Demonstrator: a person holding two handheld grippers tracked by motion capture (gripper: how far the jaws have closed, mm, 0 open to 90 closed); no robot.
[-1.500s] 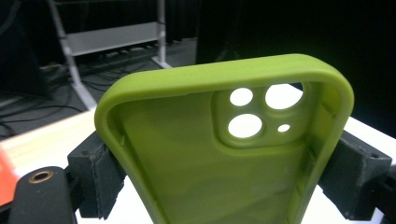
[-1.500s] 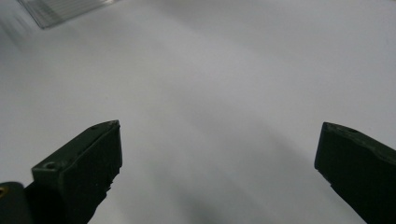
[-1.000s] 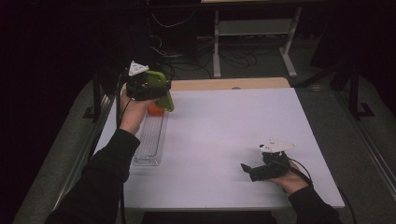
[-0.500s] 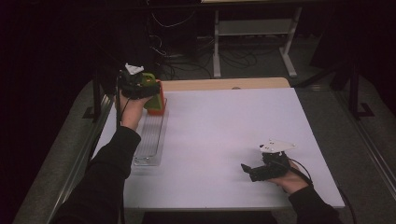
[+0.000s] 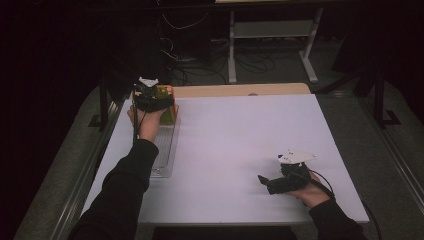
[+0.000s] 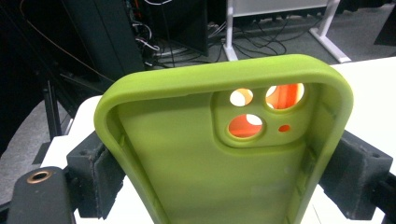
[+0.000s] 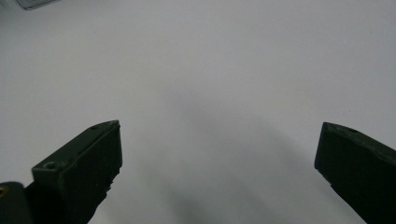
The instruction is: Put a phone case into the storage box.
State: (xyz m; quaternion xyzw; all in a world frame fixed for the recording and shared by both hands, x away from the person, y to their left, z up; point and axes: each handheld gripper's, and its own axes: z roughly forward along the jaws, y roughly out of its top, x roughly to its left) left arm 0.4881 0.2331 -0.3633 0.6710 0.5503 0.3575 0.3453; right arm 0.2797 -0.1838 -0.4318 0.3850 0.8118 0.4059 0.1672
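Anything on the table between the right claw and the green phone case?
Nothing: in the high view, bare white table separates the right claw from the green phone case.

Dark room, white table (image 5: 240, 150), tangled floor cables (image 5: 200, 70)

A lime-green phone case (image 6: 196, 154), orange showing through its camera holes, above a white table (image 5: 240, 145).

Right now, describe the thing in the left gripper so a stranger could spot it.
Look to the white table's far left corner, above the clear tray. The left gripper clamps a lime-green phone case; its camera holes show orange behind.
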